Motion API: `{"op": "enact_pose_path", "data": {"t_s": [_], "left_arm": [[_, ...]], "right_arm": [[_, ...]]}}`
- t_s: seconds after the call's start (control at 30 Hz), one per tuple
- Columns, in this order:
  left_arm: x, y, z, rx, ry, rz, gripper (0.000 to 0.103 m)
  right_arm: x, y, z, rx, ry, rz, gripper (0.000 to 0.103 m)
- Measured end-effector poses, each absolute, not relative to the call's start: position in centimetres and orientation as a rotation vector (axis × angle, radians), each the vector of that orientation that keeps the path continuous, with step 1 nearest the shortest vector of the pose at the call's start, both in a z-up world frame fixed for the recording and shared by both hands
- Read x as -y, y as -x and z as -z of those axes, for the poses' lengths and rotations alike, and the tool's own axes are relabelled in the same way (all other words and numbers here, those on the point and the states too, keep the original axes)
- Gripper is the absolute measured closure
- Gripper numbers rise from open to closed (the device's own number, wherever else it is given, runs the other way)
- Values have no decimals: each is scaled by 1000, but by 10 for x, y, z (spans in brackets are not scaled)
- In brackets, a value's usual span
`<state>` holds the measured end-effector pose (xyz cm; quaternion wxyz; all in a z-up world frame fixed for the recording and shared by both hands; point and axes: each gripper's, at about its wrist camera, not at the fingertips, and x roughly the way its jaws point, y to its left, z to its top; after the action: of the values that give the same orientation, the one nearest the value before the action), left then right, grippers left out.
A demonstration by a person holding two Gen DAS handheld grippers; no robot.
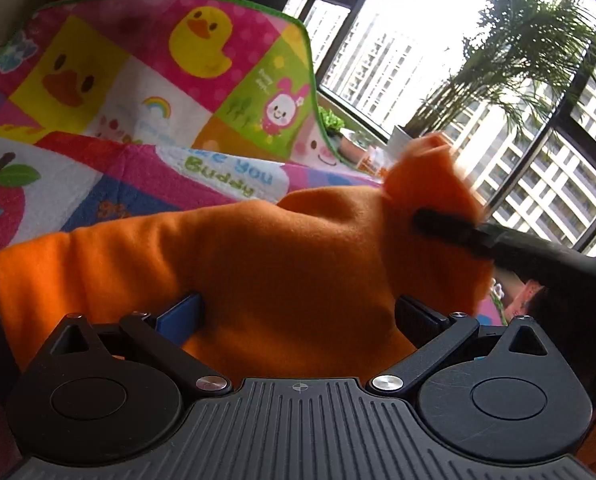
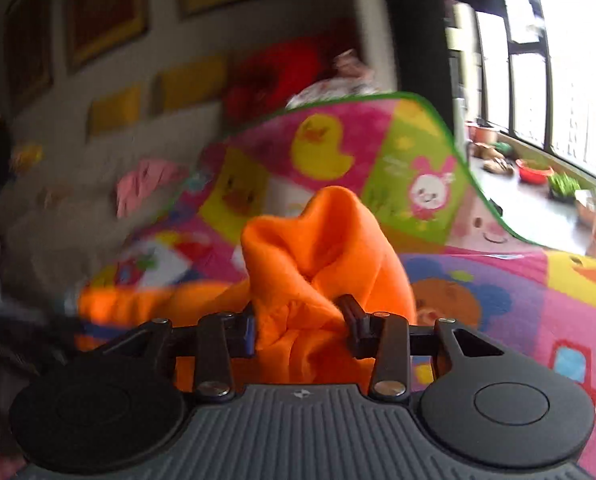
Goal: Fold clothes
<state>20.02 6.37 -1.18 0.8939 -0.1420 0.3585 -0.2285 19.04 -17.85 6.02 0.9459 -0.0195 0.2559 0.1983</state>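
An orange fleece garment [image 1: 258, 264] is held up above a bright cartoon-print blanket [image 1: 146, 80]. In the left wrist view the cloth drapes over and between the jaws of my left gripper [image 1: 298, 312], which stand wide apart with cloth hiding the tips. My right gripper [image 1: 450, 232] shows there as a black finger pinching the garment's upper right corner. In the right wrist view my right gripper [image 2: 302, 320] is shut on a bunched fold of the orange garment [image 2: 322, 248], which rises above the jaws.
The blanket [image 2: 378, 168] covers a sofa or bed with pink [image 2: 146, 184] and red clothes [image 2: 282, 72] behind. Large windows [image 1: 498, 80], a potted palm [image 1: 510, 60] and small plant pots [image 2: 534, 170] are to the right.
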Motion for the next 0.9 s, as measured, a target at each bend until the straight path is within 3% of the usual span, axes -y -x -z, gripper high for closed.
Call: {"op": "enact_pose_path", "data": {"t_s": [0.1,0.23,0.4,0.5,0.67,0.9], "left_arm": [[-83,-190,-9,-711,317,460,0],[-94,-194,-40,-644,359,452,0],[-35,-226,-48,-650,251,484,0],[-9,-247,-29,-714,152,428,0],[-5,-266,0,-783,128,364,0],[-34,-250,-14,-743,302,440,0]], "right_arm": [[135,-174,-36,-466,340,-385,62],[117,-156,-27,-429,445,-389,62],[114,-148,-23,-412,473,-389,60],[130,-142,-29,-405,407,-410,50],[181,-125,-43,-402,198,-313,9],[229,-159,-13,-603,-300,-244,6]]}}
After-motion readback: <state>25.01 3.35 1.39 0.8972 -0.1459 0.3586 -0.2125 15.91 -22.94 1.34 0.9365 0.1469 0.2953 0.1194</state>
